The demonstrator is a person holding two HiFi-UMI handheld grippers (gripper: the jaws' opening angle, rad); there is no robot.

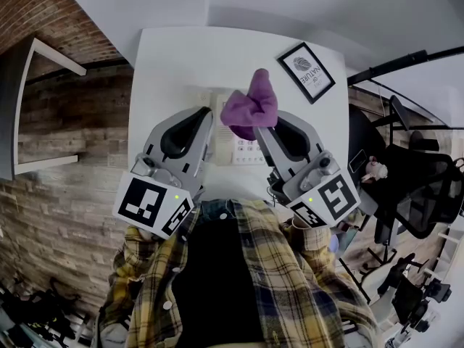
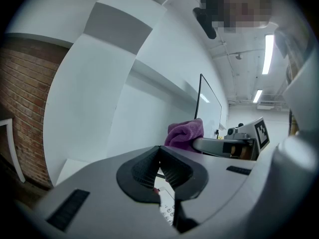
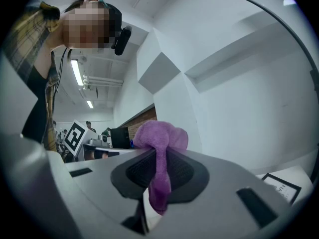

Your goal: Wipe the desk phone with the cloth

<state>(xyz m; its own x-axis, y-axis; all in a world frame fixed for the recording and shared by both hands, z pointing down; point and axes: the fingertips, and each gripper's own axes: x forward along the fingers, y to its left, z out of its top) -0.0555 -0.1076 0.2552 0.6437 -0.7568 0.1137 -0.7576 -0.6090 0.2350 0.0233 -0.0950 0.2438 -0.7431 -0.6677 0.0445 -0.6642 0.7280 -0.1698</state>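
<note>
Over the desk phone (image 1: 248, 149), right gripper (image 3: 157, 159) pinches cloth (image 1: 250, 106); left gripper (image 2: 160, 158) closed, apparently empty.

Your cloth (image 3: 160, 136) is a purple, soft, napped fabric, towel-like and matt all over. Your right gripper (image 3: 158, 156) has smooth matt grey plastic shells, and its pads (image 3: 180, 172) look like dark ribbed rubber, though the wide lens makes that hard to confirm. Your left gripper (image 2: 160, 152) has the same grey shell and ribbed dark lining. The desk phone (image 1: 246, 151) is pale smooth plastic, the table (image 1: 174, 56) white and matt, the brick wall (image 1: 65, 158) rough, and your plaid shirt (image 1: 297, 267) woven cloth
</note>
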